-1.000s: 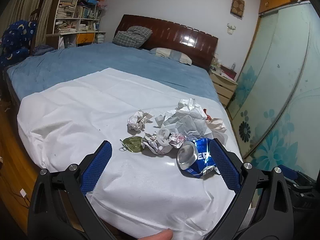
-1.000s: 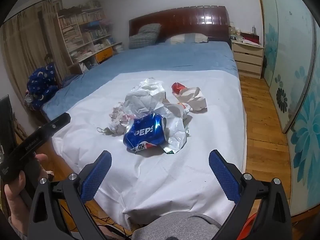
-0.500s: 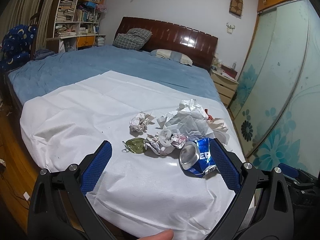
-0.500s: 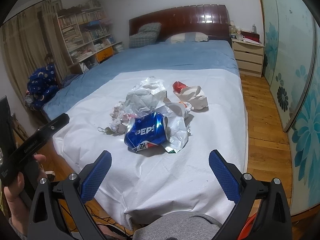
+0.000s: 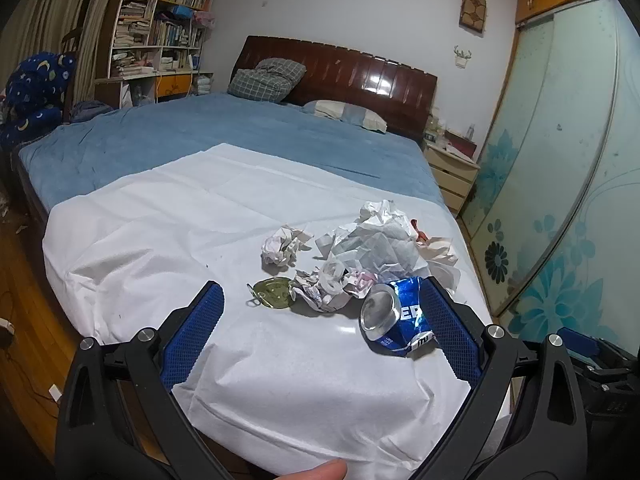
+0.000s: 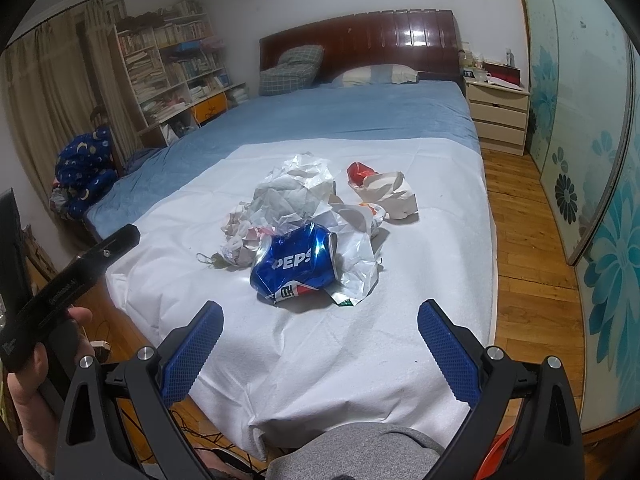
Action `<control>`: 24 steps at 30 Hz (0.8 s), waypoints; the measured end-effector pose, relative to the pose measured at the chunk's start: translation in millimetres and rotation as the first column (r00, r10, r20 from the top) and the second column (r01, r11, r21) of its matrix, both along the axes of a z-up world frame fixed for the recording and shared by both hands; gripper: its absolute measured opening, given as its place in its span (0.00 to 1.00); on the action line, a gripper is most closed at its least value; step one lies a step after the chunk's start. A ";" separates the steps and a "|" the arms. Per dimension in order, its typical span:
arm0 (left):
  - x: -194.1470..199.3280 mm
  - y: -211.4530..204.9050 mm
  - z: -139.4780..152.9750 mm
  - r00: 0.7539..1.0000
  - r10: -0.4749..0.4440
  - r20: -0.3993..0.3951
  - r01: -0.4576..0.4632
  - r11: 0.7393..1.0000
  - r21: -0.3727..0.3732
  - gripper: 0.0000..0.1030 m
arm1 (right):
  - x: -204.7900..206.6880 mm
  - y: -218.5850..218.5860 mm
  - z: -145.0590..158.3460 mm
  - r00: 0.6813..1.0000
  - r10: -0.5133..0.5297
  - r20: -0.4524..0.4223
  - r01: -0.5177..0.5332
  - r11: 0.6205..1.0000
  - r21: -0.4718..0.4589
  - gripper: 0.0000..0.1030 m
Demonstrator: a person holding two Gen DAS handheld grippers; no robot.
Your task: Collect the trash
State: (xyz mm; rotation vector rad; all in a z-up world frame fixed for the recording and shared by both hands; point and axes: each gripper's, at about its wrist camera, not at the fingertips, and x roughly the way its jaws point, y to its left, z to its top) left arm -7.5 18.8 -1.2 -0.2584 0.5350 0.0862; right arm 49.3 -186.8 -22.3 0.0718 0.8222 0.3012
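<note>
A heap of trash lies on a white sheet spread over the bed's foot. A crushed blue Pepsi can is nearest. Behind it are crumpled white paper, a small paper ball, a green can lid and a beige bag with red inside. My left gripper is open, its right pad beside the can. My right gripper is open and empty, short of the can. The left tool's body shows in a hand.
Blue bedding runs back to a dark wooden headboard with pillows. A bookshelf stands left, a bedside drawer unit right. Wooden floor and floral sliding doors flank the right side. A grey-clad knee is below.
Both views have eased slightly toward the trash heap; the can sits a little lower and nearer in the right wrist view. Both grippers stay open and the trash has not moved.
</note>
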 end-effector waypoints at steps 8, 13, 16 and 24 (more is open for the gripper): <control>0.6 -2.3 1.4 1.000 -0.007 0.002 0.007 1.000 0.006 0.94 | 0.1 0.3 0.4 1.000 0.001 0.000 -0.001 1.000 -0.001 0.93; 0.5 -1.9 2.1 1.000 -0.007 0.006 0.007 1.000 0.006 0.94 | 0.2 0.1 0.6 1.000 0.001 0.000 -0.001 1.000 -0.001 0.93; -0.1 -1.9 2.9 1.000 -0.006 0.009 0.006 1.000 0.005 0.94 | 0.3 0.2 0.7 1.000 0.001 0.001 -0.001 1.000 -0.003 0.93; -0.3 -3.0 2.4 1.000 -0.011 0.012 0.011 1.000 0.005 0.94 | 0.0 -0.1 0.8 1.000 0.001 0.000 -0.001 1.000 -0.003 0.93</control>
